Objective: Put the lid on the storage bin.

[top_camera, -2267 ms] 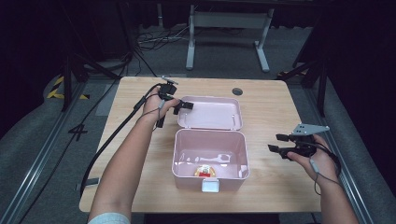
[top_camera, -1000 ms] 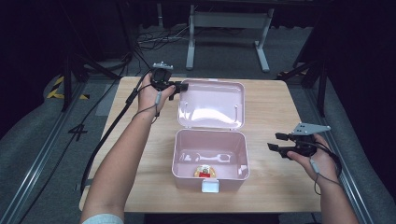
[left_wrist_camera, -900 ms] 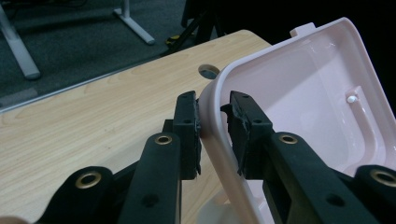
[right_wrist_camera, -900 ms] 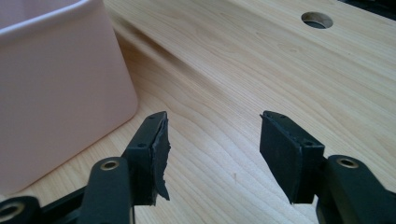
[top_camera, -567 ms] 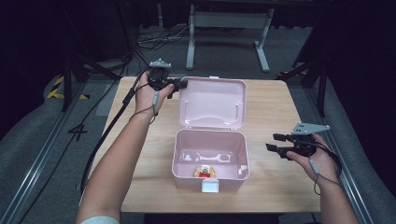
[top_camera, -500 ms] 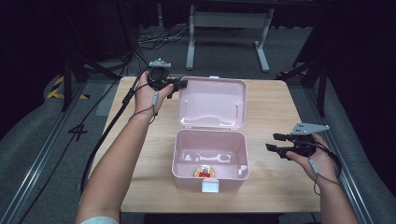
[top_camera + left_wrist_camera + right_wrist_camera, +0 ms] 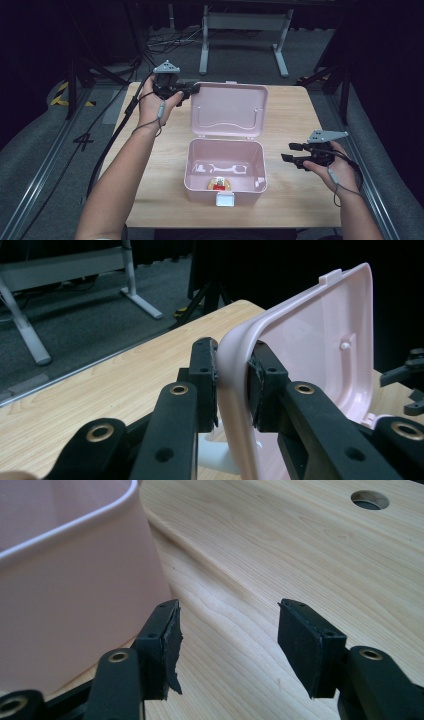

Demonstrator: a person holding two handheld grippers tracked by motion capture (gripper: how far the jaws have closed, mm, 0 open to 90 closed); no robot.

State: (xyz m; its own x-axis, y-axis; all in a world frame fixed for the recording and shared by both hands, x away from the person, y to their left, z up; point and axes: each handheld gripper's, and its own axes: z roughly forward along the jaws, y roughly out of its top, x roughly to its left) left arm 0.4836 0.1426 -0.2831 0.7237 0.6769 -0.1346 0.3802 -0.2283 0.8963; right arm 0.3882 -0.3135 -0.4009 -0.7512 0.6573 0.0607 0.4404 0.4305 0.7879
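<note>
The left tool (image 7: 232, 385) pinches the corner of the pink plastic box's lid (image 7: 227, 109) — standing upright, its long side across the wooden tabletop (image 7: 295, 107). The right tool (image 7: 227, 647) is open, empty.

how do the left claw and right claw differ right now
The left claw is shut on the corner edge of the pink lid, raised at the table's far side. The right claw is open, holding nothing, low beside the pink box. Both have black jaws and a grey top plate.
</note>
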